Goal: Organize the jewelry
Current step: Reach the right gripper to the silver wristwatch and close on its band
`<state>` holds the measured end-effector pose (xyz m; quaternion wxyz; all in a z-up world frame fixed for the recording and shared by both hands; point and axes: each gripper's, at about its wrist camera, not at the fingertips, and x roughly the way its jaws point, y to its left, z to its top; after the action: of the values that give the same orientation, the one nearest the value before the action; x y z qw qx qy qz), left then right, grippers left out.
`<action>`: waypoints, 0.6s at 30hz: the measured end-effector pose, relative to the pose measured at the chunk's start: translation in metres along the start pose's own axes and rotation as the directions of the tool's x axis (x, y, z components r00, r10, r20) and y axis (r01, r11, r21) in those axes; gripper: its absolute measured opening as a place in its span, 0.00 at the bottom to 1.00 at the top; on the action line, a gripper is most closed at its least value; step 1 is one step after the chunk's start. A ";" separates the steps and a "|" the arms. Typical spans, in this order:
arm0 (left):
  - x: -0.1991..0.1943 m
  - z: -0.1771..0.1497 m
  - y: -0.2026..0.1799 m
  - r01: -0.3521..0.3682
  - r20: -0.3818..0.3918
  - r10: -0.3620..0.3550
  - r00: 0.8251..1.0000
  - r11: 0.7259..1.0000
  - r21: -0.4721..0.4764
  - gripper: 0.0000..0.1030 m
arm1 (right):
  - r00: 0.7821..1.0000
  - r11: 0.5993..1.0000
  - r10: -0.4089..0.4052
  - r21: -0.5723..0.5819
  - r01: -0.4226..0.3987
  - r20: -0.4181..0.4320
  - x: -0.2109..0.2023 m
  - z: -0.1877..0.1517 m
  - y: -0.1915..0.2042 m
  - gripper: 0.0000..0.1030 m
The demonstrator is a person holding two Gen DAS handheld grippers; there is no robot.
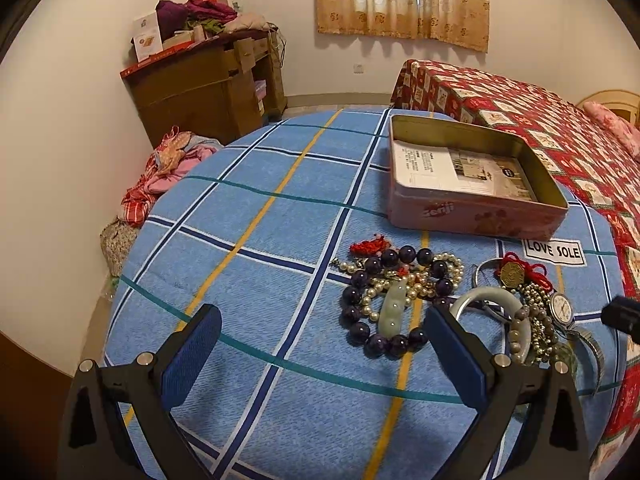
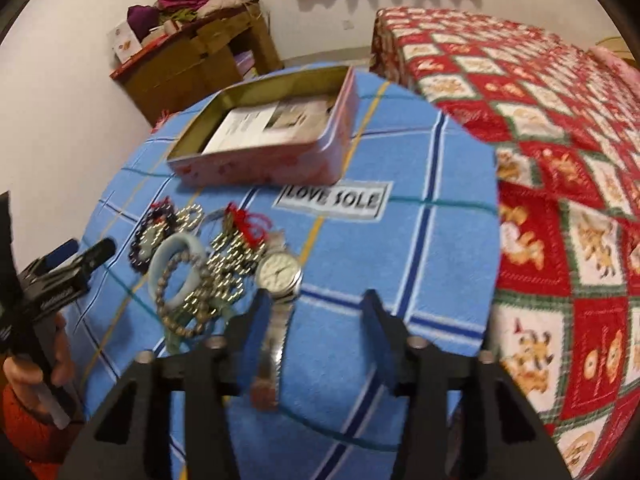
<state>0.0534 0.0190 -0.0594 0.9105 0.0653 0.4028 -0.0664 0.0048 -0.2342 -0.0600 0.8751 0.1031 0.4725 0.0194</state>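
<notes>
So the right gripper (image 2: 316, 312) has its fingers apart with the watch (image 2: 279, 271) strap lying between them, watch face at 11 o'clock; left gripper (image 1: 320, 336) gapes empty, jewelry pile (image 1: 400, 292) at 1, tin (image 1: 472, 184) beyond

A round counter (image 1: 260, 240) is carrying everything, and a blue checked cloth (image 1: 280, 360) with a label reading "LOVE SOLE" is covering it. An open pink tin (image 1: 460, 216) is sitting on the cloth at the far side. Nearer, the jewelry is lying in a loose heap: a dark bead bracelet (image 1: 360, 330), pearl strands (image 1: 444, 264), a pale jade bangle (image 1: 480, 294), a red-corded brass charm (image 1: 510, 274) and a wristwatch (image 2: 279, 272).
</notes>
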 end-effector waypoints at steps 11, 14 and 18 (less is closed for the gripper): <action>-0.008 0.000 -0.004 -0.011 0.020 0.011 1.000 1.000 0.009 0.99 | 0.996 0.987 -0.093 -0.134 0.091 -0.006 0.030 0.002 0.031 0.44; -0.009 0.001 -0.003 -0.022 0.029 0.021 0.999 1.000 0.013 0.99 | 0.997 0.985 -0.074 -0.155 0.071 -0.009 0.037 -0.004 0.038 0.45; -0.005 0.002 0.001 -0.010 0.016 0.011 1.000 1.000 -0.011 0.99 | 0.996 0.973 -0.090 -0.214 0.088 0.003 0.039 -0.009 0.046 0.45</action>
<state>0.0517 0.0201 -0.0542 0.9144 0.0619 0.3954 -0.0600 0.0212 -0.1830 -0.0879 0.8796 -0.0129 0.4745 0.0311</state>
